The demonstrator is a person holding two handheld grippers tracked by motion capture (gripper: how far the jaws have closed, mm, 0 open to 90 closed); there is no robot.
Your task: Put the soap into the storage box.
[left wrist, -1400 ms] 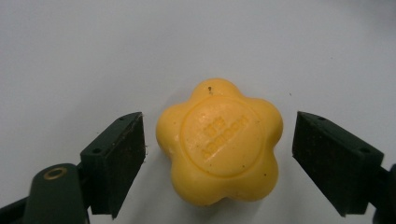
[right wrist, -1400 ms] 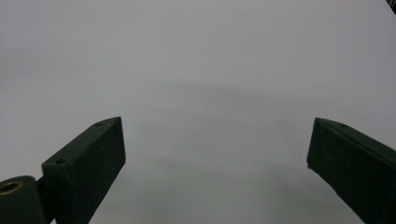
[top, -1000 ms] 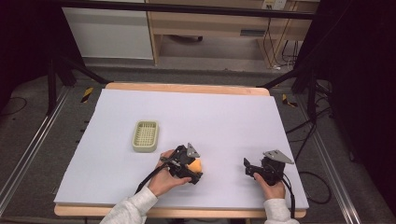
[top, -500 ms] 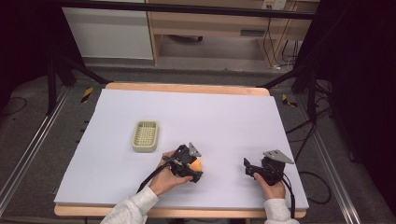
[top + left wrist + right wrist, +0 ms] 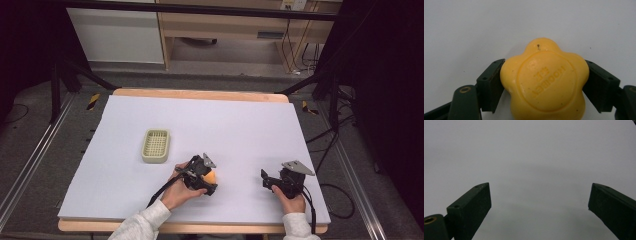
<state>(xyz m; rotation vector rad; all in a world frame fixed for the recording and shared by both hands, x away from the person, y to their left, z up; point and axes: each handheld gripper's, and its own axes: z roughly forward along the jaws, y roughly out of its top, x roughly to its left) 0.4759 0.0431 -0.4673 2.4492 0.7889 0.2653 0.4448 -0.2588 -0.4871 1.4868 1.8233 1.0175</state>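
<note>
Jaws of the left gripper (image 5: 544, 85) press both sides of a yellow flower-shaped soap bar (image 5: 545, 83) lying on the white table (image 5: 240, 125) near its front edge. At ten o'clock from it sits a pale green slotted plastic soap dish (image 5: 155, 145). At three o'clock, well apart, the right gripper (image 5: 540, 205) gapes wide, holding nothing.

soap (image 5: 212, 177) on table (image 5: 240, 125) | basket (image 5: 155, 146) left-behind it | right hand-held gripper (image 5: 267, 181) to its right
</note>
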